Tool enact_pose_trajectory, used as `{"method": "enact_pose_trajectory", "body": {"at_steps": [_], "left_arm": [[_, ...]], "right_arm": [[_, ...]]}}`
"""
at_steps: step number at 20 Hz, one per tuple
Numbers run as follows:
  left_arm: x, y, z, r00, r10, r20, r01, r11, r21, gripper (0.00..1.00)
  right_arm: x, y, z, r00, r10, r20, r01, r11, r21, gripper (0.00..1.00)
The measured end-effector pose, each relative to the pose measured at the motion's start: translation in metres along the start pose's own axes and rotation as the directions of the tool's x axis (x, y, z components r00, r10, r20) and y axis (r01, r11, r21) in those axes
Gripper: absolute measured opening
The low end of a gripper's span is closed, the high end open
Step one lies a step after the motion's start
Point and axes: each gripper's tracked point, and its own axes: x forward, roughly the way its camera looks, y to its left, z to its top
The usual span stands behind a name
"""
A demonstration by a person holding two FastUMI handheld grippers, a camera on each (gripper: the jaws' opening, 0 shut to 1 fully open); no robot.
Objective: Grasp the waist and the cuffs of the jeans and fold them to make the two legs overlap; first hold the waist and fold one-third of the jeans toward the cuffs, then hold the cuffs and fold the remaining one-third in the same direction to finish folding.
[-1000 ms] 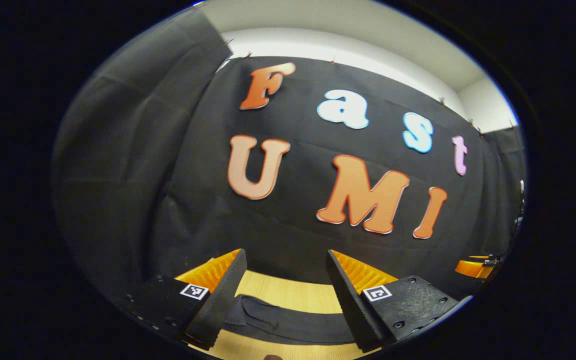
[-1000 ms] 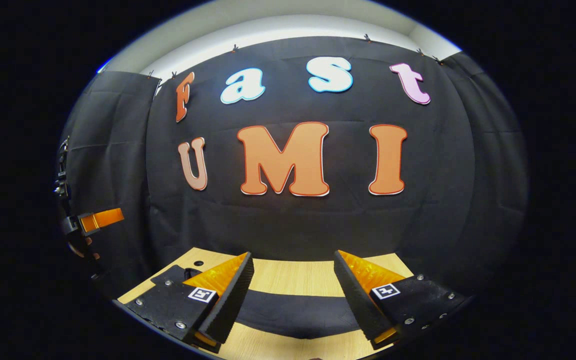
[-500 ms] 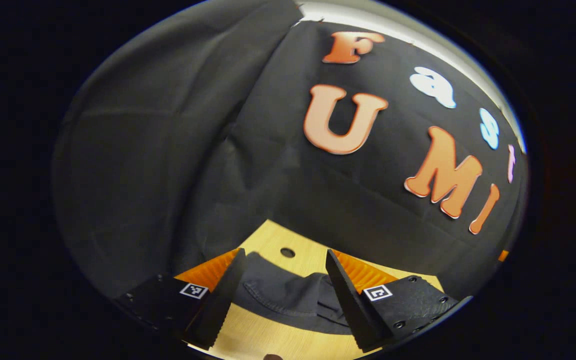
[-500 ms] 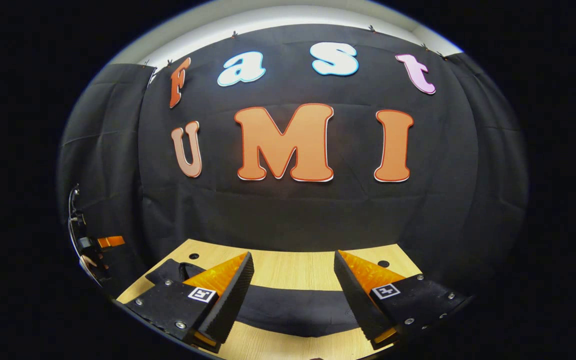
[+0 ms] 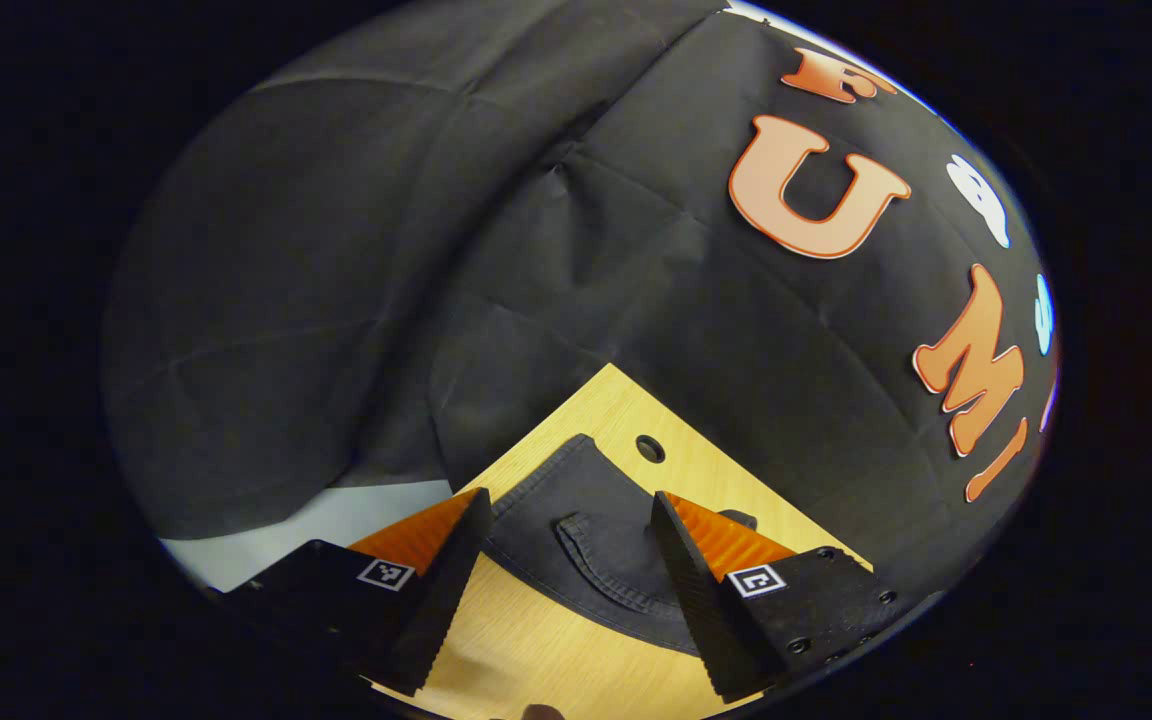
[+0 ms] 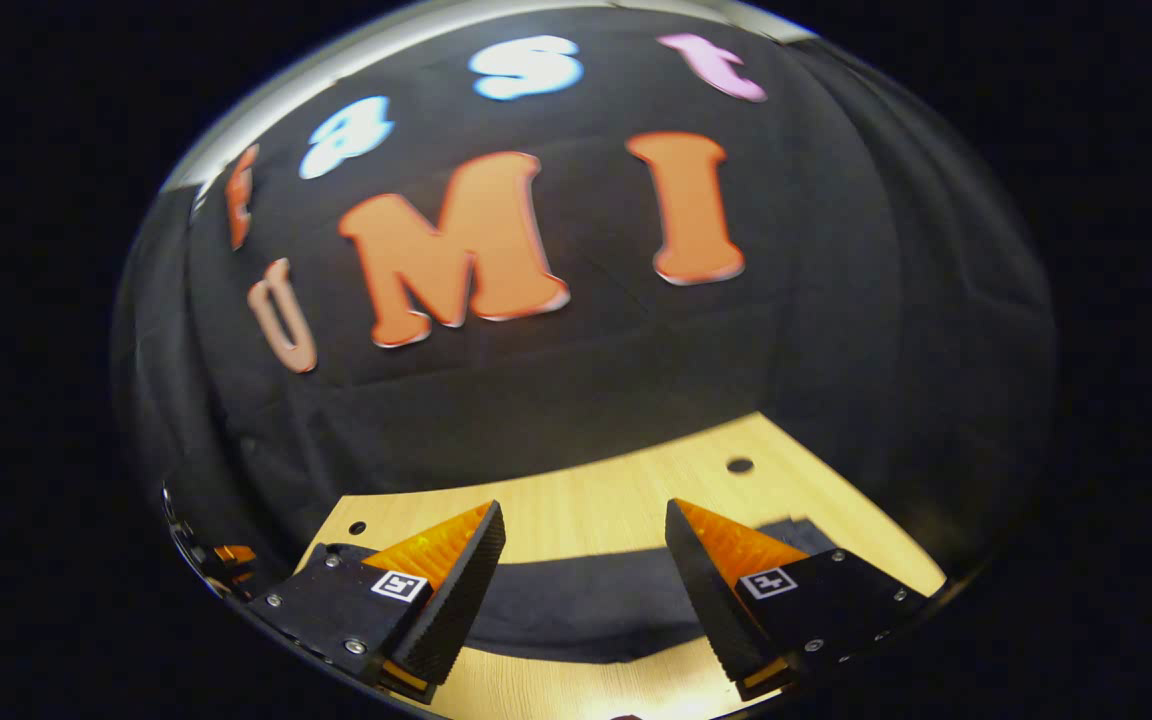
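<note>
dark charcoal jeans [image 5: 576, 530] with tonal stitching lie on a pale yellow wood-grain table [image 5: 546, 660].

Left hand-held gripper [image 5: 566, 530]: wedge-shaped ribbed fingers, screwed black mounts, square coded markers.

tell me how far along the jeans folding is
Barely begun. Done: nothing folded; the jeans lie flat on the wooden table. In hand: the left gripper is open with the pocket end of the jeans between its fingers, and the right gripper is open over a leg stretch; neither grips cloth. Left: overlapping the legs, then both one-third folds.
</note>
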Motion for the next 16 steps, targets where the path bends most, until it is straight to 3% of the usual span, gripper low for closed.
{"method": "enact_pose_trajectory", "body": {"at_steps": [1,3,5,7,10,14,16], "left_arm": [[-0.013,-0.007,0.007,1.0,-0.001,0.028,0.0,1.0,0.027,0.97],[-0.04,-0.027,0.023,0.995,-0.002,0.098,-0.007,0.995,0.094,0.97],[-0.067,-0.049,0.037,0.99,-0.015,0.141,-0.008,0.987,0.159,0.96],[-0.086,-0.075,0.046,0.985,-0.035,0.167,-0.001,0.978,0.207,0.96],[-0.099,-0.115,0.05,0.98,-0.054,0.19,0.008,0.972,0.234,0.96],[-0.111,-0.14,0.046,0.979,-0.057,0.196,0.007,0.969,0.249,0.96],[-0.113,-0.147,0.042,0.979,-0.052,0.195,0.001,0.968,0.253,0.96]], "right_arm": [[0.007,-0.041,-0.009,0.998,-0.046,-0.031,0.049,0.994,0.096,0.98],[0.022,-0.128,-0.032,0.985,-0.145,-0.097,0.166,0.949,0.27,0.98],[0.04,-0.198,-0.062,0.964,-0.208,-0.164,0.259,0.872,0.415,0.98],[0.059,-0.242,-0.107,0.947,-0.198,-0.253,0.308,0.787,0.535,0.98],[0.082,-0.278,-0.156,0.909,-0.207,-0.361,0.391,0.723,0.569,0.98],[0.118,-0.283,-0.176,0.886,-0.173,-0.43,0.413,0.718,0.561,0.98],[0.13,-0.28,-0.169,0.894,-0.166,-0.416,0.399,0.716,0.573,0.97]]}}
